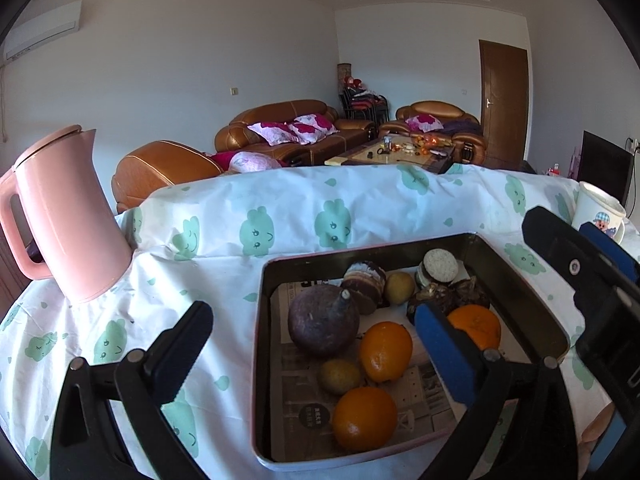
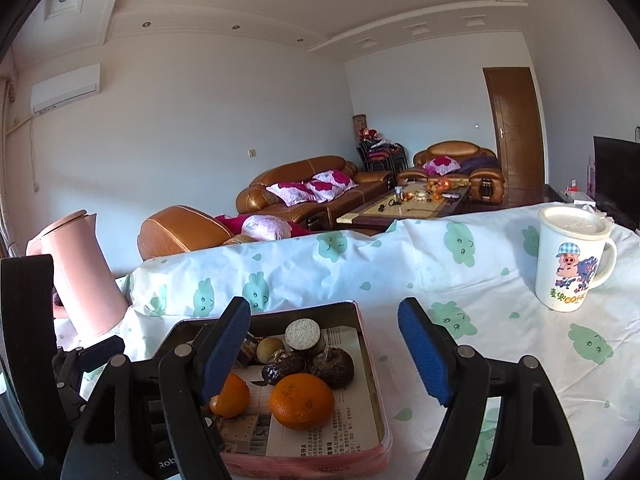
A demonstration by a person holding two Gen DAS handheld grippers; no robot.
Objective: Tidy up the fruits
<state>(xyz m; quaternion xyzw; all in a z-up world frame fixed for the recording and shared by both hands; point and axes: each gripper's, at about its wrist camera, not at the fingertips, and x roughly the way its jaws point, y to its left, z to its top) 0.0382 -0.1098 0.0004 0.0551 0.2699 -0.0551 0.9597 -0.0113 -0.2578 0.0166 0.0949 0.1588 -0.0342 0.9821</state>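
We see a table [image 1: 280, 200] under a patterned cloth, a pink kettle [image 1: 68, 220] far left, a mug [image 2: 572, 258] far right. The near tin [image 1: 260, 360] holds oranges [image 1: 386, 352]. Left gripper [image 1: 312, 344] and right gripper [image 2: 324, 356] both spread, empty.

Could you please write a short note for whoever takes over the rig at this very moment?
Left gripper: open, empty, over the tin's left edge.
Right gripper: open, empty, over the tin's right edge.
Tin on the clouded tablecloth holds three oranges, a dark round fruit, small greenish fruits and other items.
Done: nothing visibly sorted yet.
Left: pick and arrange the fruit.
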